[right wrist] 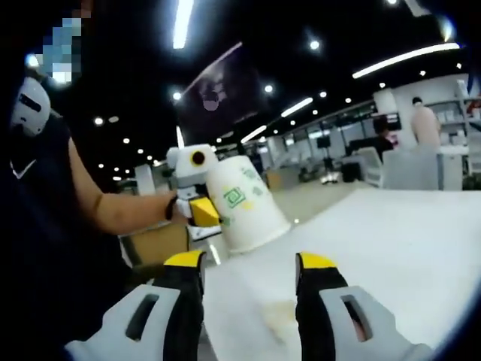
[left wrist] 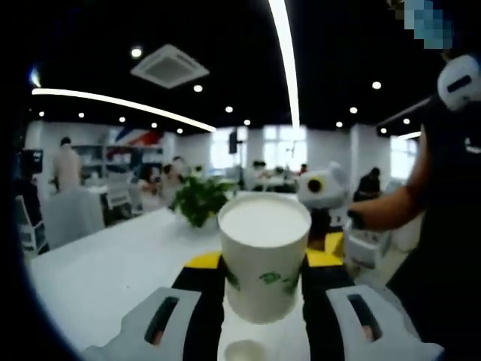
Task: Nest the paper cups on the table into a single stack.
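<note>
Your left gripper (left wrist: 263, 289) has a white paper cup (left wrist: 264, 256) with a green print between its jaws, which are closed on the lower part of the wall, with the open mouth facing up and away from you, above the white table (left wrist: 113, 271). In the right gripper view the same cup (right wrist: 244, 203) shows tilted, held at the table edge by the left gripper (right wrist: 197, 207), with your forearm (right wrist: 124, 212) stretched out toward it from the left. I judge this cup as very light and thin: the wall will dent if you squeeze hard, and the waxy paper can slip, so a gentle hold low on the wall, below the stiffer rolled rim, seems best. Your right gripper (right wrist: 248, 282) is open, its yellow-tipped jaws well apart and holding nothing, hovering over the table (right wrist: 391, 248) near the cup. Below the held cup in the left gripper view there is a small pale round shape (left wrist: 244, 351); I cannot tell if it is another cup.
</note>
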A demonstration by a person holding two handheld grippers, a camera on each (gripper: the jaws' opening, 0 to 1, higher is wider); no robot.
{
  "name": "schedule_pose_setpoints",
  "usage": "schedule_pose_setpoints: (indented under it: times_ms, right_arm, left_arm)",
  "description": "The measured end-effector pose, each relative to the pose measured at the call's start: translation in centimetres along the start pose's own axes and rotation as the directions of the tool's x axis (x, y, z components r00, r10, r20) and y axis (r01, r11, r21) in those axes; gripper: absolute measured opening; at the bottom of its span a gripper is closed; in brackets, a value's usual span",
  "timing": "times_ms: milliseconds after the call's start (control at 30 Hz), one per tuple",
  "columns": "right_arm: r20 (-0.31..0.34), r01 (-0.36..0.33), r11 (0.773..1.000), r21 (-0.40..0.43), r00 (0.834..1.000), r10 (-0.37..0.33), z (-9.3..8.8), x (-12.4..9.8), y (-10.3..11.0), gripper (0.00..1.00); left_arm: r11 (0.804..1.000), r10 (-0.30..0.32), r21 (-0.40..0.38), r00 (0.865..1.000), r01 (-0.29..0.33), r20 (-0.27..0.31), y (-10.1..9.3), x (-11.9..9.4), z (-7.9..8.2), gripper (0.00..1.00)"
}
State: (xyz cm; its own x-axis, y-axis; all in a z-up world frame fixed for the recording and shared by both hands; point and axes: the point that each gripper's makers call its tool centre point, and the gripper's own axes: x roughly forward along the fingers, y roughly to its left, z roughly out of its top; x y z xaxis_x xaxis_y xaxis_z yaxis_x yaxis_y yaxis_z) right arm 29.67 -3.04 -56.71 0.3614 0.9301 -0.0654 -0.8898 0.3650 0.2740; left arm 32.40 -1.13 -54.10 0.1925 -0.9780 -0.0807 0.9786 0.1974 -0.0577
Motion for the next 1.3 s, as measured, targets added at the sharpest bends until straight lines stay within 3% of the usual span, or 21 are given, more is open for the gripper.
schedule_pose_setpoints:
  times_ms: [100, 200, 367, 533, 600, 1033, 1167, 1300]
  right_arm:
    - [0.042, -0.054, 0.997, 0.052, 0.998, 0.051, 1.0, 0.4, 0.9, 0.38]
    - [0.074, -0.065, 0.995, 0.081, 0.996, 0.059, 1.8, 0.4, 0.8, 0.37]
    - [0.065, -0.091, 0.991, 0.094, 0.994, 0.085, 1.8, 0.4, 1.3, 0.27]
    - [0.081, -0.162, 0.974, 0.159, 0.985, 0.151, 2.2, 0.3, 2.1, 0.21]
    - [0.088, -0.175, 0.97, 0.17, 0.983, 0.162, 2.2, 0.4, 2.1, 0.13]
    - [0.112, -0.314, 0.922, 0.227, 0.949, 0.296, 3.7, 1.0, 4.5, 0.0]
    - [0.109, -0.323, 0.919, 0.224, 0.946, 0.306, 4.0, 1.3, 4.8, 0.0]
    - [0.083, -0.312, 0.93, 0.193, 0.95, 0.301, 4.4, 1.5, 4.9, 0.0]
  left_arm:
    - [1.0, -0.014, -0.016, 1.0, 0.014, 0.02, -0.3, 0.0, -0.2, 0.39]
    - [1.0, -0.023, -0.019, 0.999, 0.024, 0.028, -0.4, -0.1, -0.4, 0.39]
    - [0.997, -0.081, 0.009, 0.997, 0.081, 0.002, -1.4, -0.4, -0.9, 0.39]
    - [0.992, -0.126, -0.005, 0.992, 0.126, -0.001, -2.0, -0.7, -1.0, 0.39]
    - [0.991, -0.135, -0.007, 0.991, 0.135, 0.006, -2.1, -0.8, -1.0, 0.4]
    - [0.996, -0.09, -0.007, 0.996, 0.09, -0.012, -1.7, -1.6, -1.3, 0.38]
    - [0.997, -0.081, -0.009, 0.997, 0.081, -0.011, -1.6, -2.0, -1.1, 0.4]
    - [0.998, -0.044, -0.036, 0.998, 0.042, -0.049, -1.0, -2.5, -1.4, 0.5]
